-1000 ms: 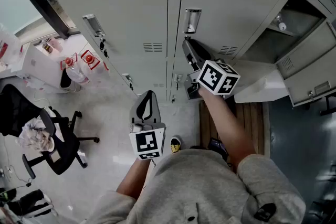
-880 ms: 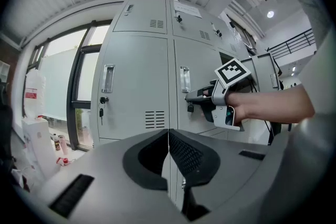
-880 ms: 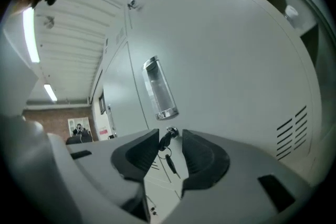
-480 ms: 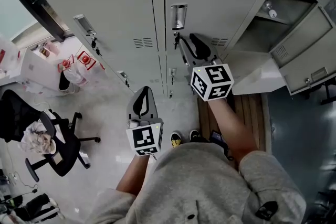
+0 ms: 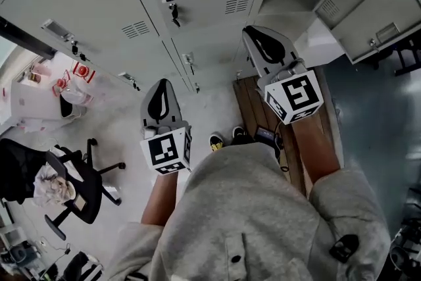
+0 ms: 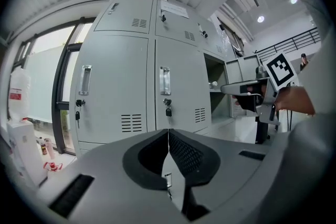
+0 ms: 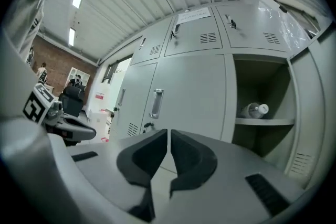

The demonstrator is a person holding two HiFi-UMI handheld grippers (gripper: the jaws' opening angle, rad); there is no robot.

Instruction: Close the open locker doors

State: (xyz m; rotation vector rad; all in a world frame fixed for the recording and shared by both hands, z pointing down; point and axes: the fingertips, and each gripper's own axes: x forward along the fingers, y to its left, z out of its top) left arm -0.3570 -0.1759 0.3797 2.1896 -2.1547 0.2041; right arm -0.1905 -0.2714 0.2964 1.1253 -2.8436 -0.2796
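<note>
Overhead, the open locker door [image 5: 368,6] is hanging out at upper right, near the right gripper [image 5: 255,33], whose jaws have just been closing together on nothing; only its own view is showing a bottle [image 7: 255,110] shelved inside. Left gripper [image 5: 158,85], centre-left, is holding its jaws together, empty

pale floor [image 5: 125,135] under me — an office chair [image 5: 72,184] and a wooden board [image 5: 252,108] stand on it; locker shelf [image 7: 262,121] — one bottle [image 7: 255,110] lying

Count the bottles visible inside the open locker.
1: a bottle lying on its side on the shelf of the open locker. More may be hidden lower down.
</note>
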